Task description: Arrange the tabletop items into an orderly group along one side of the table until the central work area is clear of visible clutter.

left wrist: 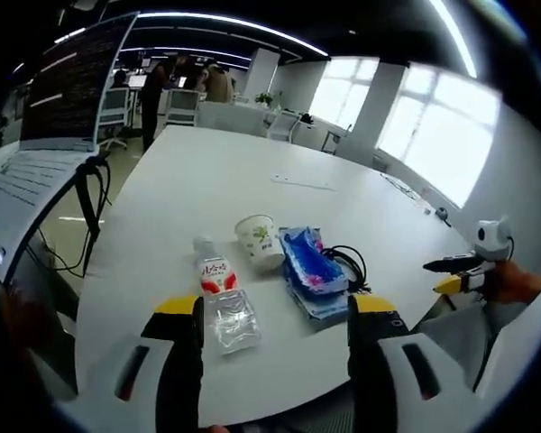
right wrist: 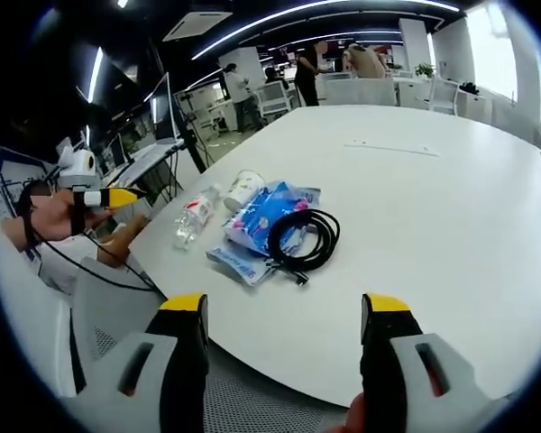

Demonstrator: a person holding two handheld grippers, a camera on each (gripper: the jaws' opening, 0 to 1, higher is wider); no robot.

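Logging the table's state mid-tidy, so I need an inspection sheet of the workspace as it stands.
Surface: white table, mostly bare.
Job's things: clear bottle lying down, paper cup on its side, blue packets, all grouped near one edge.
Clutter: thin flat object further out mid-table.
Grippers: left gripper and right gripper open, holding nothing.
Cables: black coiled cable on the packets.
Surroundings: open laptop, office chairs, people standing behind.

white table (right wrist: pixel 451 198), black cable (right wrist: pixel 304 238); blue packet (left wrist: pixel 309 263)
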